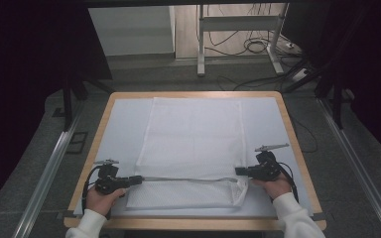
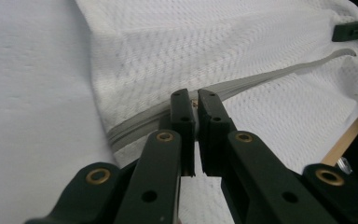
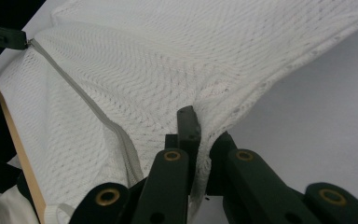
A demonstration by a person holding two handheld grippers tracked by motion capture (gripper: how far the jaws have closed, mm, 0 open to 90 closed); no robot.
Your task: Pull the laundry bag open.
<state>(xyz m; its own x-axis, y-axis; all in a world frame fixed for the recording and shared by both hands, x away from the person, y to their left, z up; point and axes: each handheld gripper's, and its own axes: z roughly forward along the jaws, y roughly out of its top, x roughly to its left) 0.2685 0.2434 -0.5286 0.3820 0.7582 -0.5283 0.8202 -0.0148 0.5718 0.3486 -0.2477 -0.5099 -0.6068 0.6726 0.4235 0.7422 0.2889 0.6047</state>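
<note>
A white mesh bag (image 1: 193,134) lies flat on the table, its grey zipper (image 1: 188,179) running across it near the front edge. My left gripper (image 1: 140,179) is at the zipper's left end. In the left gripper view my left gripper (image 2: 196,100) is shut on the small zipper pull, and the zipper (image 2: 279,74) stretches away towards the other gripper (image 2: 354,30). My right gripper (image 1: 238,171) is shut on the bag's right edge, just above the zipper's right end. In the right gripper view mesh fabric (image 3: 135,70) is pinched between the jaws of my right gripper (image 3: 204,127).
The bag rests on a white mat (image 1: 124,124) that covers a wooden table (image 1: 297,148). Beyond the table stand a metal desk frame (image 1: 201,39) and loose cables (image 1: 258,47) on the floor. Metal rails (image 1: 49,168) run along both sides.
</note>
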